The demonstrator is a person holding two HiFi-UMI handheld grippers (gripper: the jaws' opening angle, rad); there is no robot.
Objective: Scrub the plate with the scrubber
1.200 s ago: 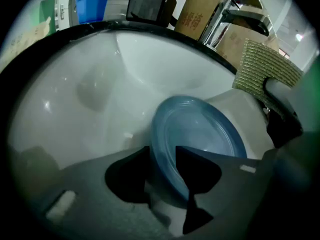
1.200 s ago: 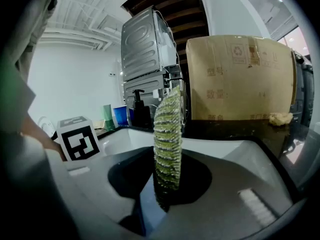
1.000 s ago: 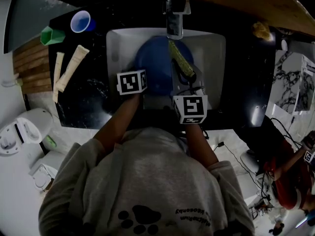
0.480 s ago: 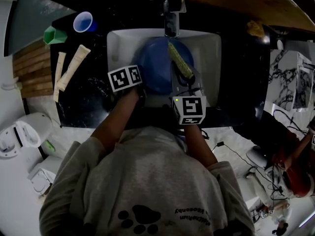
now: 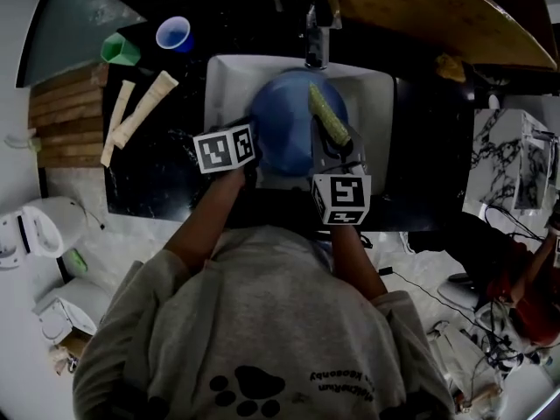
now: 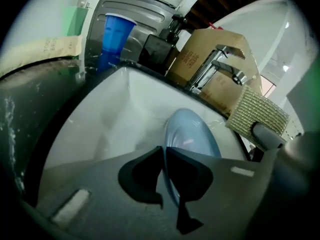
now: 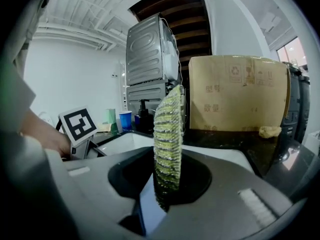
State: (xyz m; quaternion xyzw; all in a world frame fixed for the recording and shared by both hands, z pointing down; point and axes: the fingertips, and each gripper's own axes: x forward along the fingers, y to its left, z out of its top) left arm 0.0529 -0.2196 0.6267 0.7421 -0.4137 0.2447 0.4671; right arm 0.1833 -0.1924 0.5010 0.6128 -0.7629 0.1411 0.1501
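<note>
A blue plate (image 5: 287, 122) stands tilted up in the white sink (image 5: 378, 94). My left gripper (image 5: 255, 167) has just been closing and is now shut on the plate's near left rim. In the left gripper view the plate (image 6: 194, 133) runs edge-on between the jaws of that gripper (image 6: 164, 156). My right gripper (image 5: 338, 150) is shut on a yellow-green scrubber (image 5: 326, 114), which hangs over the plate's right half. The scrubber (image 7: 167, 129) stands upright between the right gripper's (image 7: 162, 184) jaws. It also shows at the right of the left gripper view, scrubber (image 6: 257, 115).
A chrome faucet (image 5: 317, 42) rises behind the sink. On the dark counter to the left are a blue cup (image 5: 175, 33), a green cup (image 5: 120, 51) and two pale tubes (image 5: 144, 103). A cardboard box (image 6: 200, 59) stands behind the faucet.
My left gripper has shut on the plate's rim and lifted it, so the plate now stands tilted up. My right gripper has risen a little with the scrubber.
</note>
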